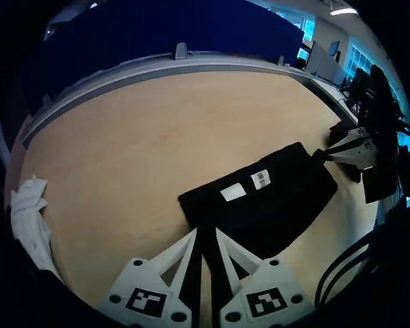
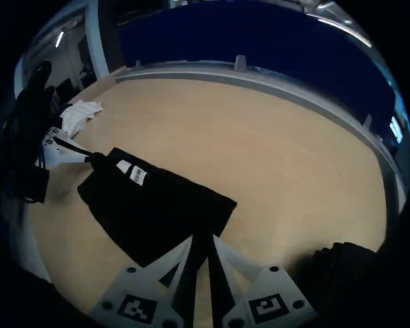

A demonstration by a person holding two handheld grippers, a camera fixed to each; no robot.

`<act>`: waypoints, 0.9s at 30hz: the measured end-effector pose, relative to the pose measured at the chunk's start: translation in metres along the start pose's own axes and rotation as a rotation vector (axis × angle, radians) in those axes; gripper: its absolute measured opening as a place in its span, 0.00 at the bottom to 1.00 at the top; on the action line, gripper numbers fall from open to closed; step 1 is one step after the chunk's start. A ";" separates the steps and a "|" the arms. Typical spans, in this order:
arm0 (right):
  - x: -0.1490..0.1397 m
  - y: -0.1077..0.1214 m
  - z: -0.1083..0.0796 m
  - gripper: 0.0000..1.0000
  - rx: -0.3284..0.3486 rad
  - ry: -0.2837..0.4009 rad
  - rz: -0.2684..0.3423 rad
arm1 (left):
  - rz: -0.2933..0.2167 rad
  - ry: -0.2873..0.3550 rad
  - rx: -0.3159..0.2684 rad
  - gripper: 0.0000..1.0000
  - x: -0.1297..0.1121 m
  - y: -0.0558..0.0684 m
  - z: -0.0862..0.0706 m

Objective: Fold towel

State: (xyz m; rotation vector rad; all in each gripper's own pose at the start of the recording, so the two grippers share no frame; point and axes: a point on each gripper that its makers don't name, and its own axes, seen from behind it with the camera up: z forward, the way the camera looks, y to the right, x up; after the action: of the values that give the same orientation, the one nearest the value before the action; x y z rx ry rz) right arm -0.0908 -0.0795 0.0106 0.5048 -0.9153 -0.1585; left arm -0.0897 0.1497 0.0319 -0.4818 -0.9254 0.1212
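Note:
A black towel [image 1: 259, 202] with white labels lies folded flat on the wooden table [image 1: 150, 136]. In the left gripper view my left gripper [image 1: 206, 232] is shut on the towel's near corner. My right gripper [image 1: 344, 152] shows at the far right, pinching the opposite end. In the right gripper view the towel [image 2: 150, 208] stretches to the left. My right gripper [image 2: 206, 238] is shut on its near corner there, and my left gripper [image 2: 68, 150] holds the far corner at the left.
A crumpled white cloth [image 1: 30, 218] [image 2: 79, 115] lies near the table's edge beside the left gripper. A blue partition [image 1: 150, 33] runs along the table's far side. A dark heap [image 2: 341, 262] sits at the lower right of the right gripper view.

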 end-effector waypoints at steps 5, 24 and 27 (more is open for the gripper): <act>-0.002 0.005 0.010 0.12 -0.029 -0.011 0.032 | 0.005 0.008 0.010 0.09 0.003 -0.003 0.007; 0.011 0.026 0.017 0.69 -0.140 0.021 0.047 | 0.028 0.037 0.072 0.74 0.014 -0.020 0.009; 0.014 0.028 0.017 0.78 -0.146 0.026 0.052 | 0.026 0.048 0.084 0.81 0.017 -0.024 0.007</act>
State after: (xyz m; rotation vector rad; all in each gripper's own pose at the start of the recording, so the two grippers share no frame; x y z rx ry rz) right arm -0.0984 -0.0661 0.0422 0.3468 -0.8836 -0.1696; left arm -0.0876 0.1365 0.0593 -0.4173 -0.8637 0.1711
